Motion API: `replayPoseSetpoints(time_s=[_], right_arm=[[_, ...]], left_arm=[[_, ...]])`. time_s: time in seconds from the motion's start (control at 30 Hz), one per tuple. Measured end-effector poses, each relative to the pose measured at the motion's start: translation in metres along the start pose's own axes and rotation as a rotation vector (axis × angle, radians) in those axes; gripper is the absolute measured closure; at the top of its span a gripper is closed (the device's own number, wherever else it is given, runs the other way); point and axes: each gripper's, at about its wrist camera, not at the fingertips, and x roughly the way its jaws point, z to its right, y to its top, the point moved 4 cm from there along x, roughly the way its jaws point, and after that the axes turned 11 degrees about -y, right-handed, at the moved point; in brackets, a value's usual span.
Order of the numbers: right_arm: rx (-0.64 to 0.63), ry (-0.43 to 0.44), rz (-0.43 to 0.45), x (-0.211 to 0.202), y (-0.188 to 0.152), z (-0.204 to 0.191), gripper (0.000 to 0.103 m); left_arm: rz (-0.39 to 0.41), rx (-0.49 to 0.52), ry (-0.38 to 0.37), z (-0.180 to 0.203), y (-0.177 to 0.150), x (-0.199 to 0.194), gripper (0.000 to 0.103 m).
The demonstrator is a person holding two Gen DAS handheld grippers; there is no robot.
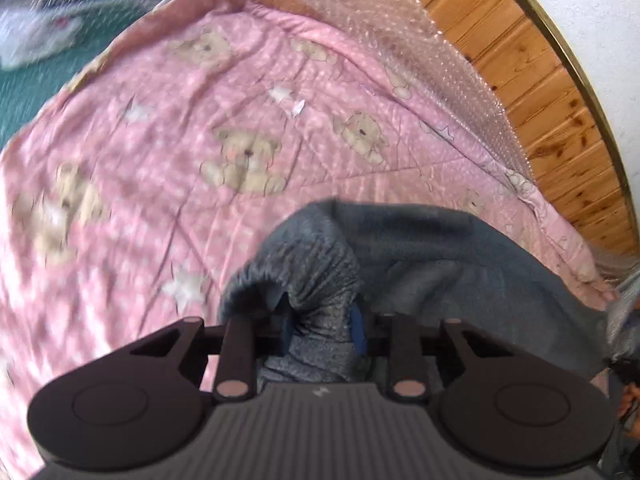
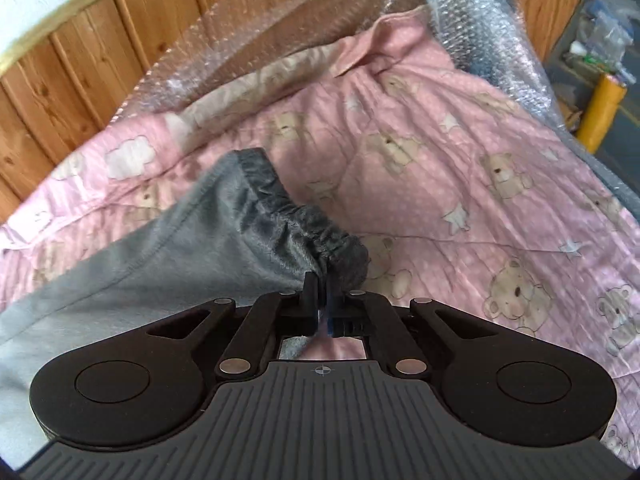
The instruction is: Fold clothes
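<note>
On the bed, a pink quilt (image 1: 168, 184) printed with teddy bears and white stars covers the sleeping surface and carries the task item, a grey garment (image 1: 440, 256) with a gathered elastic waistband. At far left in the left wrist view, a green surface (image 1: 36, 80) with a blurred white object (image 1: 32, 40) on it lies beyond the quilt edge. Toward the centre of that view, the left hand-held gripper (image 1: 320, 328) points steeply down at the quilt, and its two fingers are clamped on a bunched fold of the grey garment at the waistband; the blue pads (image 1: 359, 330) press into the cloth from both sides. The rest of the garment spreads to the right across the quilt. Behind the quilt, a sheet of bubble wrap (image 1: 420, 64) stands against a wooden panelled wall (image 1: 532, 92), with white plaster (image 1: 592, 12) above it. In the right wrist view, the wooden panelling (image 2: 68, 68) occupies the left side, and the grey garment (image 2: 140, 256) runs from the lower left toward the centre, lying on the quilt (image 2: 460, 152). The right hand-held gripper (image 2: 324, 304) has its fingers drawn together on the end of the gathered waistband (image 2: 304, 216), with only a thin layer of cloth between the pads. Bubble wrap (image 2: 480, 12) lines the far and right edges of the bed. At far right, a yellow cylinder (image 2: 604, 108) stands beside a dark shelf unit (image 2: 608, 40) holding assorted items that cannot be identified.
</note>
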Motion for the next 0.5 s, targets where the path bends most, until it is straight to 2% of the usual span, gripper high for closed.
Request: replayPoseSetpoints(time_s=[0.07,0.1,0.13,0.17,0.2,0.23,0.3,0.37,0.43,0.5], right_arm=[[0.060,-0.032,0.069,-0.006,0.007,0.005,0.101],[0.068,-0.044,0.083,-0.006,0.009,0.005,0.089],[0.056,-0.043,0.072,-0.002,0.010,0.002,0.085],[0.037,-0.030,0.047,0.003,0.011,-0.001,0.072],[0.018,-0.028,0.039,0.006,0.013,-0.004,0.059],[0.000,-0.033,0.057,0.005,0.017,-0.008,0.053],[-0.039,-0.015,0.096,0.001,0.024,-0.016,0.035],[-0.104,0.053,0.091,0.004,0.030,-0.029,0.027],[-0.206,0.099,0.074,0.014,0.032,-0.045,0.024],[-0.321,0.070,0.083,0.027,0.035,-0.060,0.024]], left_arm=[[0.088,-0.017,-0.004,-0.002,0.018,-0.008,0.089],[0.139,-0.035,-0.005,-0.005,0.027,-0.014,0.089],[0.190,-0.053,-0.007,-0.007,0.037,-0.020,0.089],[0.204,-0.063,0.010,-0.013,0.042,-0.021,0.089],[0.174,-0.063,0.050,-0.021,0.042,-0.017,0.089],[0.149,-0.064,0.076,-0.028,0.040,-0.014,0.089],[0.114,-0.065,0.088,-0.036,0.033,-0.012,0.087],[0.104,-0.055,0.090,-0.036,0.026,-0.012,0.085],[0.102,-0.054,0.073,-0.032,0.023,-0.011,0.080],[0.101,-0.058,0.061,-0.030,0.024,-0.010,0.075]])
